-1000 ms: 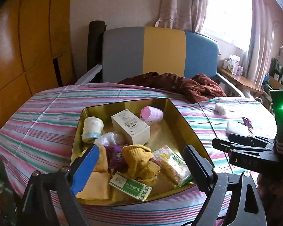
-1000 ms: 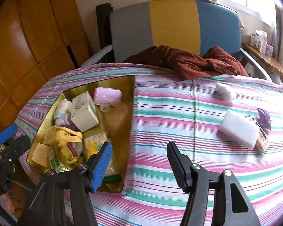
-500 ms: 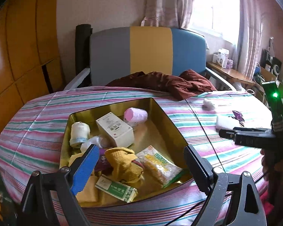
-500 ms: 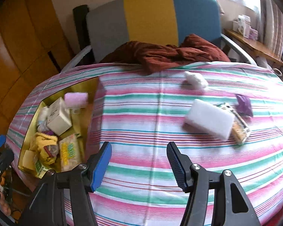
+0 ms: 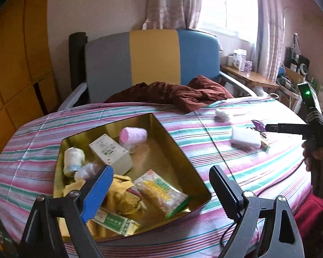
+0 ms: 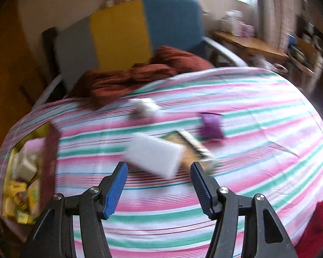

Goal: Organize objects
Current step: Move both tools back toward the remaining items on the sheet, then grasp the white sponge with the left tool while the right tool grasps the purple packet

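Note:
A gold tin box (image 5: 180,150) on the striped tablecloth holds a white carton (image 5: 111,151), a pink roll (image 5: 133,135), a snack bag (image 5: 161,191) and other items. My left gripper (image 5: 159,191) is open and empty above the box's near edge. My right gripper (image 6: 158,187) is open and empty, just short of a white sponge block (image 6: 155,153); it also shows in the left wrist view (image 5: 245,137). Beside the block lie a flat packet (image 6: 191,148), a purple wrapper (image 6: 211,125) and a small white wad (image 6: 144,106). The right wrist view is blurred.
A dark red cloth (image 5: 170,94) lies at the table's far edge before a grey, yellow and blue chair (image 5: 152,58). A wooden side table (image 5: 247,77) with boxes stands at the right. Wooden cabinets (image 5: 17,68) are at the left.
My right gripper has swung right, away from the tin box, and closer to the white sponge block. My left gripper has drawn back a little; the box sits lower and left in its view.

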`<state>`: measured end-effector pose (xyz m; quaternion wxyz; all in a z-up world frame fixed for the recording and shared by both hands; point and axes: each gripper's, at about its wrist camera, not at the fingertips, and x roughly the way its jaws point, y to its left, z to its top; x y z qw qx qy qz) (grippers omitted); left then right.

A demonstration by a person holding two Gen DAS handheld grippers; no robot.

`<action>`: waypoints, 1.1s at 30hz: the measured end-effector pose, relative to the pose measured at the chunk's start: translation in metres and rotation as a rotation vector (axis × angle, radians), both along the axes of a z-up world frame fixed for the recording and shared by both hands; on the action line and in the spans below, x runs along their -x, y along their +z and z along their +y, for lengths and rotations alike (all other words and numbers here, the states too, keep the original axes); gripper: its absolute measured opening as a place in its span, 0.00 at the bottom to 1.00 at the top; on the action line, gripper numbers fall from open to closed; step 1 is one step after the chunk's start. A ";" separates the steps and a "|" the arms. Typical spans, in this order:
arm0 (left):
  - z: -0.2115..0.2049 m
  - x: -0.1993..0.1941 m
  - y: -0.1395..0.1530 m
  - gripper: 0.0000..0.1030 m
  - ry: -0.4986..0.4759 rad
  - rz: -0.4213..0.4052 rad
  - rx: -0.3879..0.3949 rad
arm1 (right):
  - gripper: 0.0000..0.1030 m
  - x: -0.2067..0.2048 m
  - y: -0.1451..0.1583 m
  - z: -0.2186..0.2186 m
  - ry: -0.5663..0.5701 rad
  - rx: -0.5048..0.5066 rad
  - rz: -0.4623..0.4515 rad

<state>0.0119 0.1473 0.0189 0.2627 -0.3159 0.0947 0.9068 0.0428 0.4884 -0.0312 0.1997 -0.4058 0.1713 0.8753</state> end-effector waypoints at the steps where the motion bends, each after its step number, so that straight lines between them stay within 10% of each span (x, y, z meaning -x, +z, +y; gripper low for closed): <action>1: 0.002 0.000 0.001 0.88 -0.007 0.001 0.000 | 0.60 -0.006 -0.003 0.013 -0.047 0.011 0.003; 10: 0.050 0.001 0.004 0.88 -0.112 -0.026 0.006 | 0.60 -0.058 -0.029 0.089 -0.374 0.261 0.081; 33: 0.214 0.066 -0.056 0.77 -0.229 -0.603 -0.086 | 0.60 -0.051 -0.029 0.083 -0.302 0.324 0.106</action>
